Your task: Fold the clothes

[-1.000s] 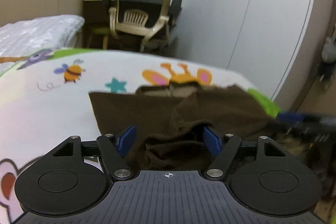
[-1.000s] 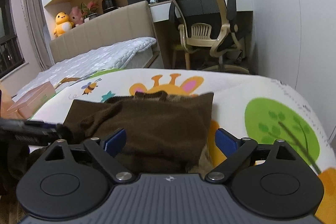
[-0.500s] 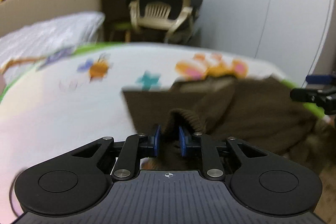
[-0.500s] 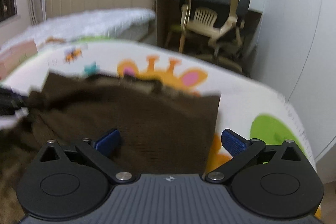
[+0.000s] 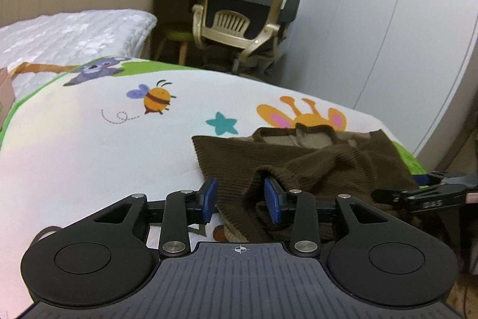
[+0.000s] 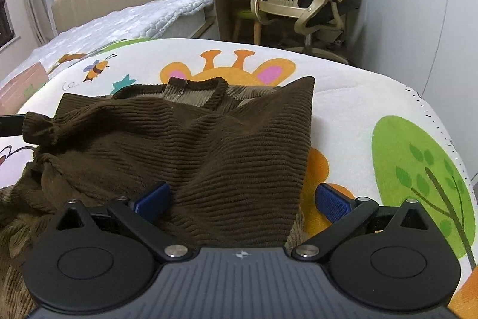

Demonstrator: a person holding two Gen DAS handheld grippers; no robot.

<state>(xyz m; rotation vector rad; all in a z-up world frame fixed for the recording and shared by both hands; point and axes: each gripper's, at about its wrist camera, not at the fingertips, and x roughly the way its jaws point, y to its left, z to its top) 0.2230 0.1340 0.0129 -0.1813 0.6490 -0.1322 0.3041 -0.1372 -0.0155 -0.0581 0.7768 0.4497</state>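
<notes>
Sweater [image 6: 185, 139], brown and ribbed, lies rumpled at the frame's centre on the cartoon-print mat [image 6: 388, 109]; I judge it soft, limp and light, best pinched at cuff or hem. My left hand-held gripper [image 5: 240, 196] sits low, jaws part-open around a raised cuff fold without clamping it. My right hand-held gripper [image 6: 240, 199] hovers wide open over the near hem.

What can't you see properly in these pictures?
- Sweater's near end: both views, hidden under the gripper bodies.
- Giraffe's face on the mat: both views, covered by the sweater.
- Right gripper: left view, cut off by the edge.
- Pink box: right view, cut off at the edge.
</notes>
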